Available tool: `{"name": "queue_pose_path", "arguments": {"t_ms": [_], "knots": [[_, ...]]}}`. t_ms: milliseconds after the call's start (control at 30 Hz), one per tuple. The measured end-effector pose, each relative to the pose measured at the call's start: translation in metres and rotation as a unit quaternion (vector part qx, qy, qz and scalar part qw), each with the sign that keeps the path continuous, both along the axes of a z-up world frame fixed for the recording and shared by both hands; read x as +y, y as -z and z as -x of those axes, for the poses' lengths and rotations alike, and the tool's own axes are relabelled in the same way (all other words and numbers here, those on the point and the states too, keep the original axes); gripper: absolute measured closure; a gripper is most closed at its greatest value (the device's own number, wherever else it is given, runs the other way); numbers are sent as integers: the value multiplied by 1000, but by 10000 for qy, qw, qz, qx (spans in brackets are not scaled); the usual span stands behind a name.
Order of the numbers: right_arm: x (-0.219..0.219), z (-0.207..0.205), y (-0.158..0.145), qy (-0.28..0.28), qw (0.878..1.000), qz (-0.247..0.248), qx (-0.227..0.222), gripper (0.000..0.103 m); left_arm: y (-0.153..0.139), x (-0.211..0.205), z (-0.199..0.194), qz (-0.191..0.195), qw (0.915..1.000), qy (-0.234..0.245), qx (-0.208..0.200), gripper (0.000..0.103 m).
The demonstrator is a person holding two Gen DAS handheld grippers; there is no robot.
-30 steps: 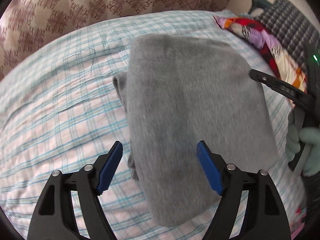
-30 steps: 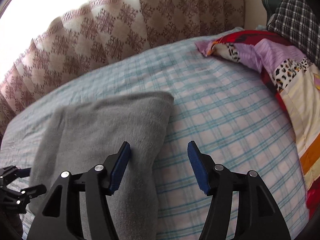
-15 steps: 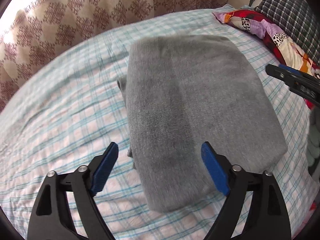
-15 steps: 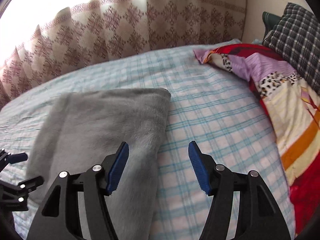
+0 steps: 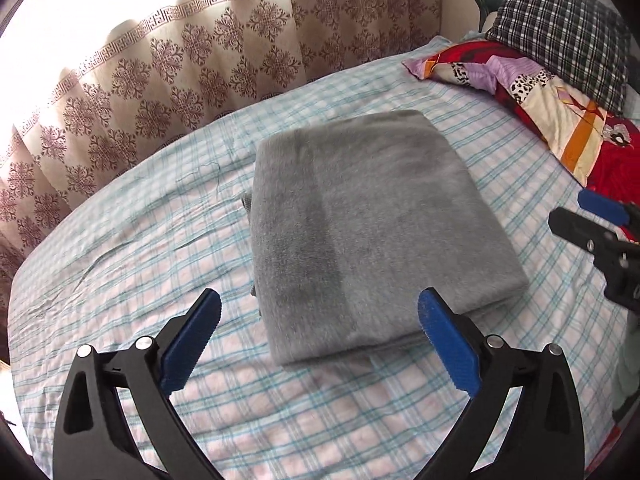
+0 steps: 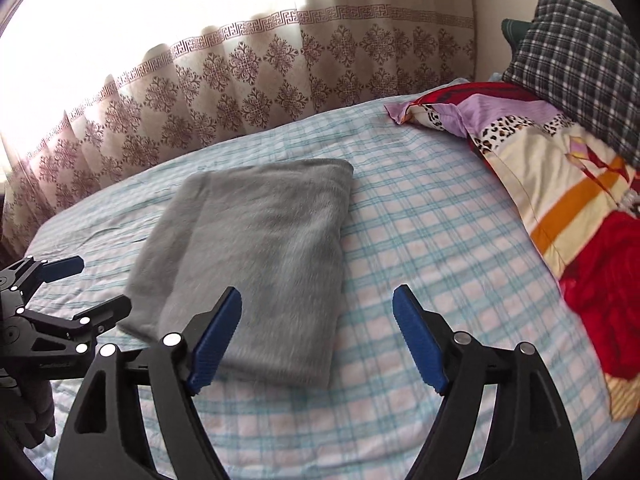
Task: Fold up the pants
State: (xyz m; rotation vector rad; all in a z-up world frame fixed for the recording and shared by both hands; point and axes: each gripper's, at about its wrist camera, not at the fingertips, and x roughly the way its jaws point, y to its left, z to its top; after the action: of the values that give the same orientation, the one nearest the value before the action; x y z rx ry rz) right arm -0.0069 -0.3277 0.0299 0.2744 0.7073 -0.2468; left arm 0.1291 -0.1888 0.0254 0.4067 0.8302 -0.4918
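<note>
Ahead of the left gripper [image 5: 319, 312] in the left wrist view, the folded grey pants [image 5: 372, 232] lie flat on the checked bedsheet [image 5: 132, 248], a neat rectangle w/ its near edge just beyond and between the blue fingertips [image 5: 440, 320]. Jaws wide and opening, nothing held, pads clear of the cloth. Right of the fingers, at frame edge, the right gripper [image 5: 592, 220] shows side-on, apart from the pants. Beyond: patchwork quilt [image 5: 552, 100], plaid pillow [image 5: 560, 20], patterned curtain [image 5: 180, 76].

Right wrist view: right gripper [image 6: 318, 304] jaws opening, fairly wide, empty. Pants [image 6: 256, 256] sit ahead and to the left of the fingers; near right corner lies beyond the left blue pad [image 6: 216, 340], not touching as far as I can tell. Bare bedsheet [image 6: 432, 248] btwn and ahead of the fingers. Left gripper [image 6: 92, 284] at far left, spread wide beside the pants' left edge. Quilt [image 6: 560, 184] to the right.
</note>
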Motion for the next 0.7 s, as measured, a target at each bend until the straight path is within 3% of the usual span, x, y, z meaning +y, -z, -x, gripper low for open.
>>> {"name": "queue_pose_path", "arguments": {"t_ms": [300,633,700], "knots": [[18,22,-10,61,9995,239,-187,25,-21,6,28,100,9982,-255,-530,3],[36,41,-46,232,9926,918,-754,25,-44,14,46,341,9948,-361,-895,3],[37,43,-51,233,9916,974,-812,21,-48,13,48,344,9942,-375,-945,3]]}}
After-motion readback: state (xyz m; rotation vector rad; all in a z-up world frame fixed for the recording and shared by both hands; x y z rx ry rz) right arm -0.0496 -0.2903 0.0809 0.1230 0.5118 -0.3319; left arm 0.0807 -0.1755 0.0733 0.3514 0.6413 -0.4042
